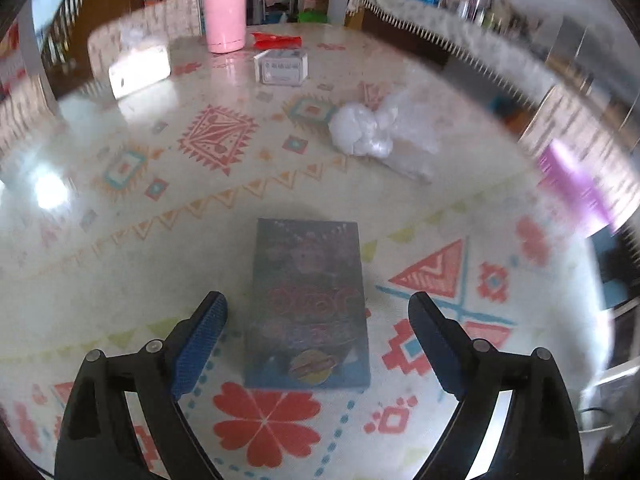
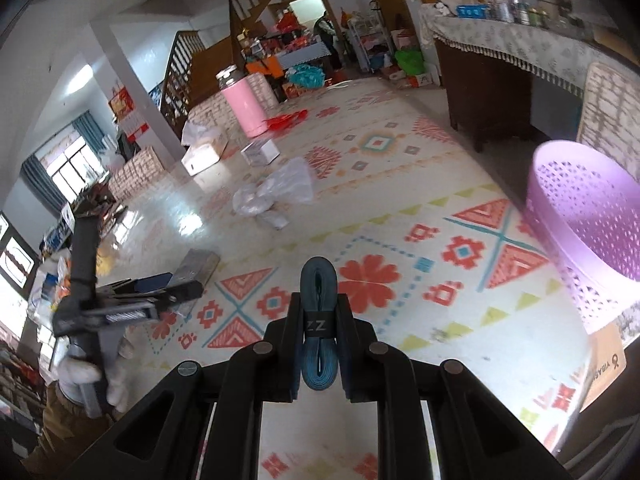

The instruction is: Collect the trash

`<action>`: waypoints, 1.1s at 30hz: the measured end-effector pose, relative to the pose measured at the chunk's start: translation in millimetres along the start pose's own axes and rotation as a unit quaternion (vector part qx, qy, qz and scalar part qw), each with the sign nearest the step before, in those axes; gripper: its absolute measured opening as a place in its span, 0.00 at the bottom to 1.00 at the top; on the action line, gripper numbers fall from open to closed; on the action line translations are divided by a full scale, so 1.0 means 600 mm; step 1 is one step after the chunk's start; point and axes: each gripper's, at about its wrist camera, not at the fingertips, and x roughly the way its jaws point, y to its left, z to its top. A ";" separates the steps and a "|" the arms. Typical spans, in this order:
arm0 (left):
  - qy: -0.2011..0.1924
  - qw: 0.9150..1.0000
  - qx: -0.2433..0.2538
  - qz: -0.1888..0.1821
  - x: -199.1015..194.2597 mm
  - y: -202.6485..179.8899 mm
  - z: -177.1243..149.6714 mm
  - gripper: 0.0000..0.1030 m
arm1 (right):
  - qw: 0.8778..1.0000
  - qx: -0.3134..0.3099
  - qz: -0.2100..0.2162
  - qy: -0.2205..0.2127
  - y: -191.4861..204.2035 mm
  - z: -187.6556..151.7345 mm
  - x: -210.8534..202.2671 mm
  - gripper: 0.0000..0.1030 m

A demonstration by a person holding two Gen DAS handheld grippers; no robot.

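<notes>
A dark flat box (image 1: 308, 304) with a round sticker lies on the patterned table between the fingers of my left gripper (image 1: 318, 312), which is open around its near end. In the right wrist view the same box (image 2: 198, 266) lies at the left under the left gripper (image 2: 160, 292). My right gripper (image 2: 320, 320) is shut on a folded blue band (image 2: 319, 300) with a black label, held above the table. A crumpled clear plastic bag (image 1: 372, 132) lies farther back; it also shows in the right wrist view (image 2: 276, 194). A purple perforated basket (image 2: 588, 224) stands at the right table edge.
A pink bottle (image 1: 224, 8), a red wrapper (image 1: 276, 40), a small white box (image 1: 282, 66) and a white carton (image 1: 138, 66) sit at the far end of the table. A cloth-covered cabinet (image 2: 520, 52) with bottles stands to the right.
</notes>
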 end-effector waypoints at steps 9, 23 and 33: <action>0.008 1.000 0.014 0.011 -0.022 -0.052 -0.005 0.51 | 0.999 0.035 0.015 -0.005 -0.078 -0.018 -0.024 0.16; -0.034 0.994 0.093 -0.050 -0.080 -0.257 0.056 0.52 | 0.996 0.082 -0.003 -0.045 -0.209 -0.002 -0.101 0.16; -0.020 0.982 0.147 -0.116 -0.059 -0.420 0.109 0.52 | 0.990 0.109 -0.036 -0.076 -0.288 0.017 -0.153 0.16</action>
